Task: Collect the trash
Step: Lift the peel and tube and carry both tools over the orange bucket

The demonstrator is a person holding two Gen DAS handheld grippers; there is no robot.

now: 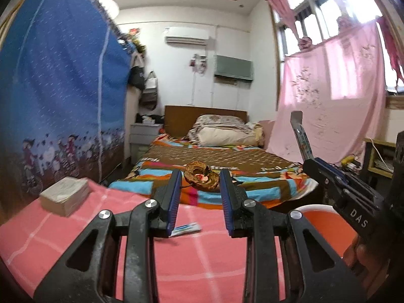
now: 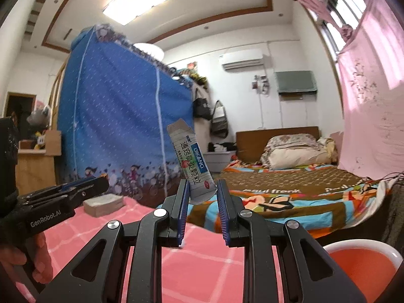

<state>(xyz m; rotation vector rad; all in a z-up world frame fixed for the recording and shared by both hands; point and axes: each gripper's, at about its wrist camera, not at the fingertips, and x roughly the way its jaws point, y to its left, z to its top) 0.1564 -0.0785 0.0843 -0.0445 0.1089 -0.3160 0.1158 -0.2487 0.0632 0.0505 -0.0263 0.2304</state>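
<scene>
The left claw [image 1: 200,176] is clamped on a brown, curled piece of fruit peel [image 1: 200,178], its 2 blue-padded fingers [image 1: 175,197] pressing the peel from either side, held up above the far edge of the desk [image 1: 75,240] with its pink checked cloth. The right claw [image 2: 202,189] grips the lower end of a white sachet [image 2: 192,162] printed with a blue DIKANG band; the sachet stands up from between the fingers [image 2: 183,207], tilted a little to the left, and the fingers sit close around its bottom corner. In the left wrist view the same sachet [image 1: 301,139] shows at the right, rising from the right claw [image 1: 311,161] above the desk's right side. Another small blue and white sachet [image 1: 186,228] lies flat on the pink cloth near the middle of the desk, just beside the left finger of the left claw in that view. A stack of paper napkins [image 1: 64,195] sits on the far left of the desk. An orange bin with a white rim [image 2: 363,265] stands at the near right, beside the desk's right edge and below the right claw. Beyond the desk lies a bed [image 1: 214,161] with a striped, many-coloured blanket, and a blue fabric wardrobe [image 1: 63,88] stands on the left.
</scene>
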